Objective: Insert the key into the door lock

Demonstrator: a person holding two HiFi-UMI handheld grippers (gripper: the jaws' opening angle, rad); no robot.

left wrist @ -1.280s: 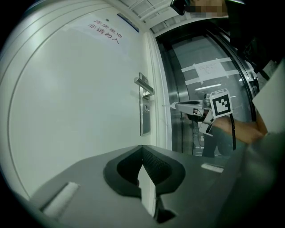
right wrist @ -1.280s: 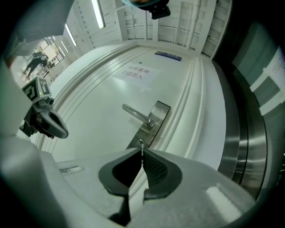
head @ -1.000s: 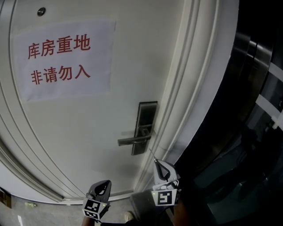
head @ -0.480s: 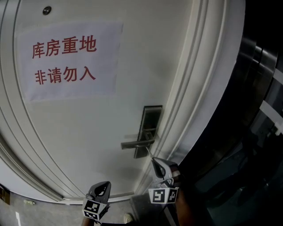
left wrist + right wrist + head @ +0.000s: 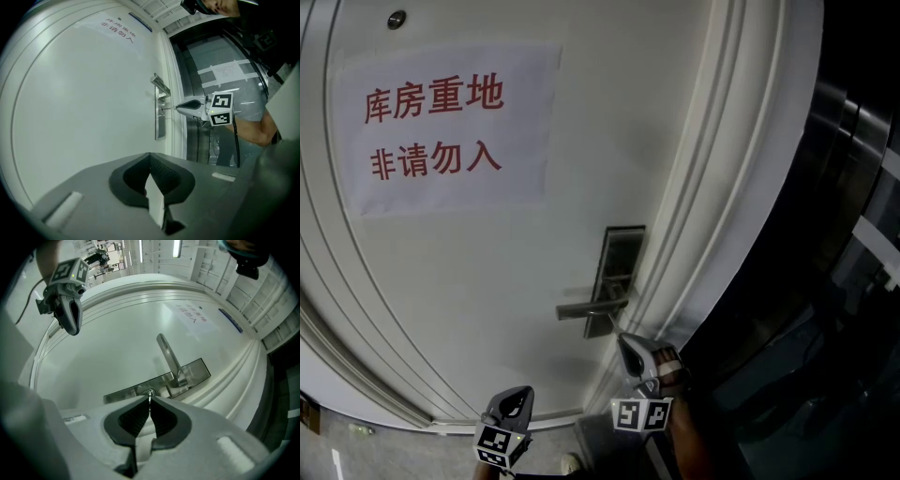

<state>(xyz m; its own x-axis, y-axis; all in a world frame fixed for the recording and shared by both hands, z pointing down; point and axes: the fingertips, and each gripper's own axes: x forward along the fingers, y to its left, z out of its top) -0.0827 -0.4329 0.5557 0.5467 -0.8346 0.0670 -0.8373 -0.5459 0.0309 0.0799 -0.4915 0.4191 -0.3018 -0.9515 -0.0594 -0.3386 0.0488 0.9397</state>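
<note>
A white door carries a steel lock plate (image 5: 620,258) with a lever handle (image 5: 587,307). My right gripper (image 5: 624,340) is just below the plate, shut on a thin key (image 5: 149,398). In the right gripper view the key's tip sits at the round keyhole (image 5: 150,393) on the lock plate (image 5: 187,373), below the handle (image 5: 168,355). The left gripper view shows the right gripper (image 5: 180,107) from the side, with the key (image 5: 167,108) reaching the plate (image 5: 160,124). My left gripper (image 5: 521,395) hangs lower left, away from the lock, shut with nothing in it.
A paper sign (image 5: 441,131) with red characters is taped to the upper door. The moulded white door frame (image 5: 712,187) runs along the right of the lock. Beyond the frame is dark glass (image 5: 853,281). The floor edge (image 5: 356,441) shows at bottom left.
The right gripper has crept up and left toward the bottom of the lock plate and rolled about its own axis. The left gripper has stayed where it was.
</note>
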